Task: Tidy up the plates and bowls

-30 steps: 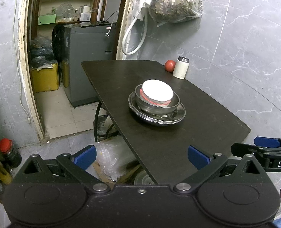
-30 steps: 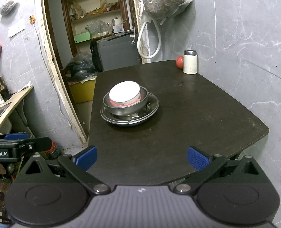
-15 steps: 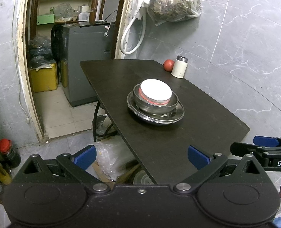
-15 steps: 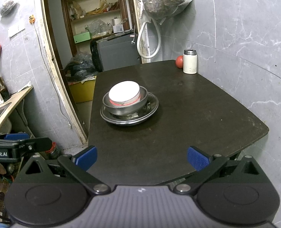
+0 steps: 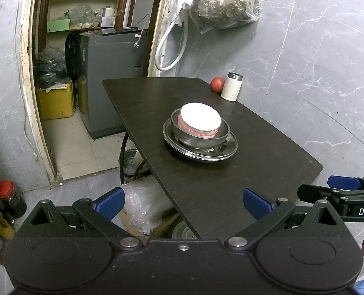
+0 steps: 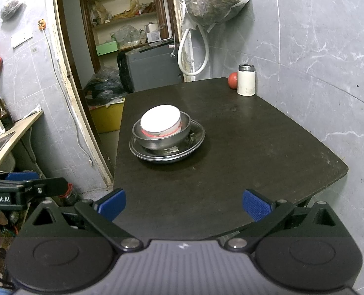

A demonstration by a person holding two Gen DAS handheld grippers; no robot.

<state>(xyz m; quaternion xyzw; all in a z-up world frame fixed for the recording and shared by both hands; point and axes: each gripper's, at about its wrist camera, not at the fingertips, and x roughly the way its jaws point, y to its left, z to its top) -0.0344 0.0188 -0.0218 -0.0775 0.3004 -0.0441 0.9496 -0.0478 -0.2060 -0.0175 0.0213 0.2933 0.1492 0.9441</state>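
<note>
- The stack sits near the middle of the dark table [image 6: 255,152], toward its left edge: a wide metal plate [image 6: 194,145] at the bottom, a metal bowl [image 6: 157,141] in it, and a white bowl [image 6: 161,121] with a red band nested on top, seemingly upside down.
- The left claw [image 5: 183,202] hovers off the near left corner of the table with its blue pads wide apart, gripping nothing.
- The right claw [image 6: 183,205] hangs over the near edge, its pads likewise spread and empty; both are well apart from the stack.
- The white bowl looks like ceramic or melamine: stiff, smooth, and possibly breakable if dropped. Its side wall above the metal rim is the likely place to pinch, since the flat top offers no edge.
- The metal bowl and plate are probably light, rigid and slippery; their thin rims suit a pinch with one pad inside and one outside.
- Lifting the top piece may drag the metal bowl along, so the other claw could steady the plate's rim.
- A white jar [image 6: 246,80] and a red fruit [image 6: 232,80] stand at the far corner, clear of the work.
</note>
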